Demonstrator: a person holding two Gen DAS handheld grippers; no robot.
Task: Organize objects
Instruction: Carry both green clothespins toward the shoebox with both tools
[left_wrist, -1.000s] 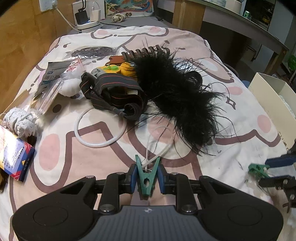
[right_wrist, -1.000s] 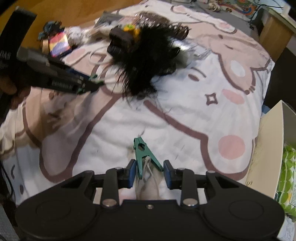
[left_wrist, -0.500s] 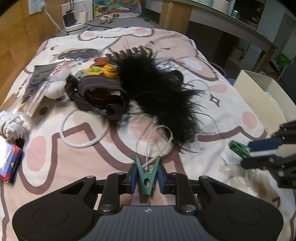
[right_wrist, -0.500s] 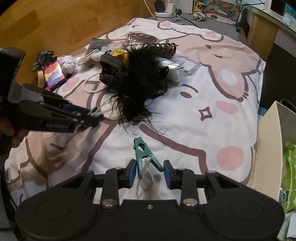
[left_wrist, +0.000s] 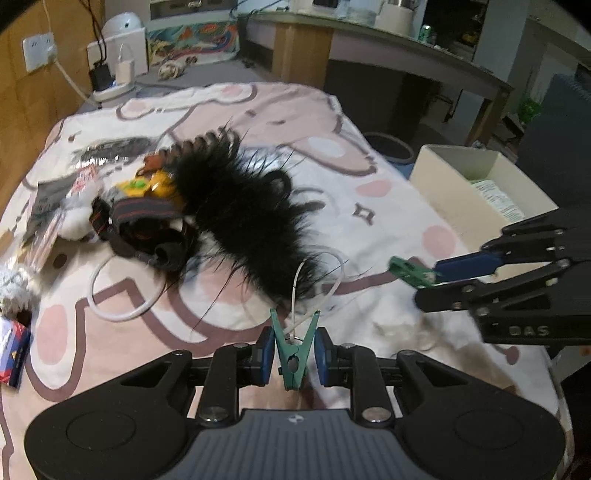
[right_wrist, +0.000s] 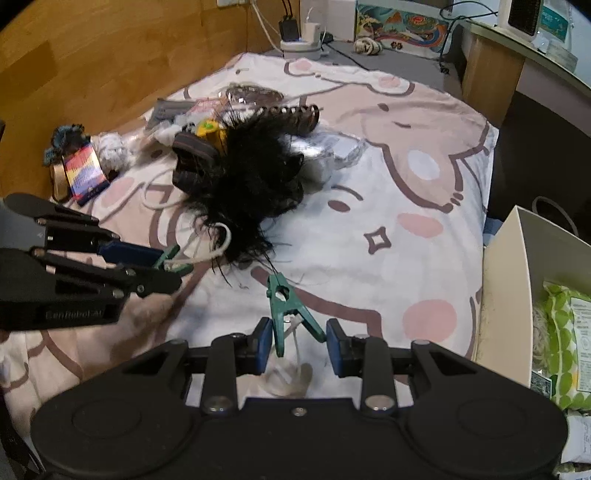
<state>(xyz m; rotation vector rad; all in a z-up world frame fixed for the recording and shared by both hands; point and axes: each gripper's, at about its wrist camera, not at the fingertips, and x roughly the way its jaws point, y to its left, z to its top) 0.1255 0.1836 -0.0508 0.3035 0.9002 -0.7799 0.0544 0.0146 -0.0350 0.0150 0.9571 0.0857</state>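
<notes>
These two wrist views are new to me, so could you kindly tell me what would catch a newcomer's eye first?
A big black feathery bundle sprawls mid-bed on the pink-and-white cartoon blanket, against a clutter of small items. Each gripper is shut on a green plastic clothes peg: the left gripper on one peg with a thin white cord looping from it, the right gripper on the other peg. A cream open box stands at the bed's right edge.

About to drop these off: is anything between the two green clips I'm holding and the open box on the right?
Nothing visible blocks it. Past the right gripper and its green clip lies only bare blanket up to the box wall. The left gripper holds its clip by a white cord that loops into the black feathers and might snag.
</notes>
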